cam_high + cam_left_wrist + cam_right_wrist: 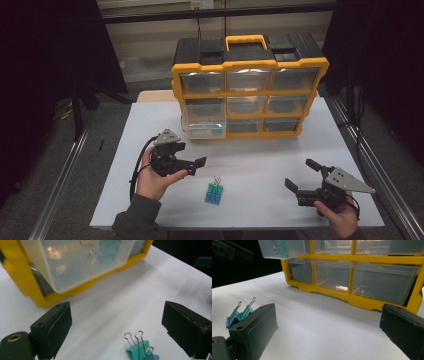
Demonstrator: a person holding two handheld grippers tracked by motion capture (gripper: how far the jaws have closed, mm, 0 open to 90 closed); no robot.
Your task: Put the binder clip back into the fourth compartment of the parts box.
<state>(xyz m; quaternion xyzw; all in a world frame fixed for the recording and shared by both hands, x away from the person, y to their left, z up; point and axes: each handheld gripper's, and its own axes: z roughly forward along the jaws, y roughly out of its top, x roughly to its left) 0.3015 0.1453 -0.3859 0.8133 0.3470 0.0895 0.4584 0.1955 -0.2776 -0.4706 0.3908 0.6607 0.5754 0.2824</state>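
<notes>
Left gripper [192, 167]: jaws spread - angled toward 2 binder clips [214, 193], likely for pickup.
Right gripper [300, 180]: spread, empty.
Drawer [204, 129]: pulled out - likely their destination.

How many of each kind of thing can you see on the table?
Yellow drawer box: 1
Clear drawers in it, one pulled out: 9
Blue-green binder clips lying on the table: 2
Claws, left claw and right claw: 2
Total: 14
</notes>
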